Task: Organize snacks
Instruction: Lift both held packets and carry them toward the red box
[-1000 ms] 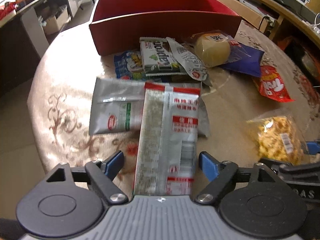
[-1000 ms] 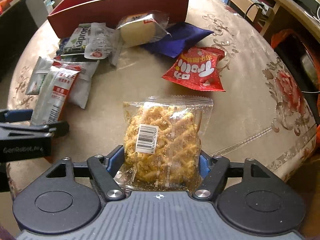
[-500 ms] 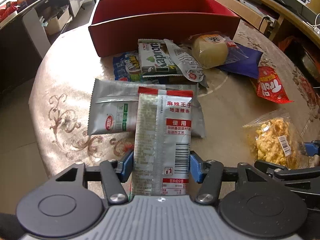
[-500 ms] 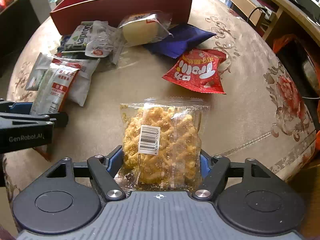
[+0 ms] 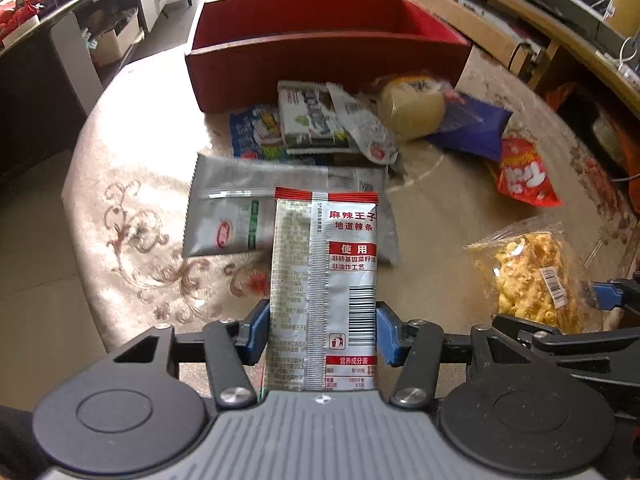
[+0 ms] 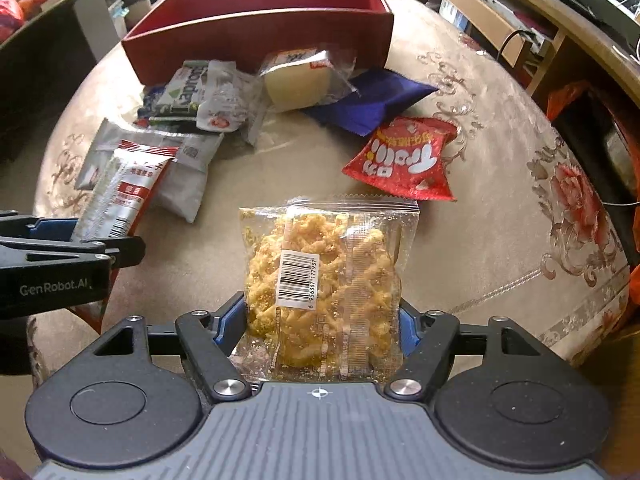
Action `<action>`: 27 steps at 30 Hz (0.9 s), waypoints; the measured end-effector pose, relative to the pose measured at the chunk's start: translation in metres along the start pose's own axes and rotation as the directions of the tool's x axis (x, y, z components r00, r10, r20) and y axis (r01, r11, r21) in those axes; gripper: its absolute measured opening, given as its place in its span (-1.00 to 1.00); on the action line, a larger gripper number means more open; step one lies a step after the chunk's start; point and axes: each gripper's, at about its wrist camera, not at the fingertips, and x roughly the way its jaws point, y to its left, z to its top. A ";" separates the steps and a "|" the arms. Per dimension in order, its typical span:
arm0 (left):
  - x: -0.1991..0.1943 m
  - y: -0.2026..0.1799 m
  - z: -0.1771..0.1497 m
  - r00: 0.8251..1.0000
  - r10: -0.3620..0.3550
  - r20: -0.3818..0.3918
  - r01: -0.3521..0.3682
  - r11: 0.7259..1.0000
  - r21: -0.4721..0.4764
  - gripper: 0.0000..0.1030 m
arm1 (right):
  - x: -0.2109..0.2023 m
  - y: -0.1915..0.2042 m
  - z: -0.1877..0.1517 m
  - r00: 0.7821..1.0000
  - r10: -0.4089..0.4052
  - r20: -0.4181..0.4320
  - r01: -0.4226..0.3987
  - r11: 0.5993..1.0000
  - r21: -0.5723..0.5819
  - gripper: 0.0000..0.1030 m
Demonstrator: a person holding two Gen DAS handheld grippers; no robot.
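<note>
Light, crinkly, slippery foil sachet [image 5: 324, 280]; best pinched by its side edges. Lay in front of red box [image 5: 320, 36], between left tool [image 5: 322, 332] pads, just closed onto it. Brittle snack bag [image 6: 324, 280], nearer than box, clamped in right tool [image 6: 320, 328].

A round table [image 6: 500, 184] under floral beige cloth; wooden shelving [image 6: 520, 20] behind its far right edge; tiled floor [image 5: 36, 248].

My table cover [image 5: 132, 208]: woven cloth, matt, patterned
My silver packet [image 5: 324, 280]: glossy foil
My clear bag [image 6: 328, 276]: shiny plastic film
Red box [image 5: 320, 64], upper frame: matt, smooth
</note>
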 end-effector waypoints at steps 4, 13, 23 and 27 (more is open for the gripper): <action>0.010 0.000 0.006 1.000 0.000 -0.013 0.000 1.000 -0.023 0.11 | 0.005 0.001 -0.002 1.000 -0.001 -0.021 0.001 1.000 0.000 0.50; 0.021 -0.008 0.011 0.999 0.054 0.002 -0.054 0.999 0.007 0.35 | 0.010 0.001 0.001 0.999 0.008 -0.035 -0.007 1.000 0.012 0.51; 0.010 0.002 0.004 0.999 0.033 -0.024 -0.034 0.999 -0.040 0.02 | 0.007 0.001 0.001 1.000 0.007 -0.023 -0.007 1.000 0.008 0.50; 0.003 0.004 0.002 0.999 0.032 -0.013 -0.032 0.998 -0.056 -0.02 | 0.000 0.004 0.002 1.000 0.009 -0.003 -0.009 1.000 0.002 0.50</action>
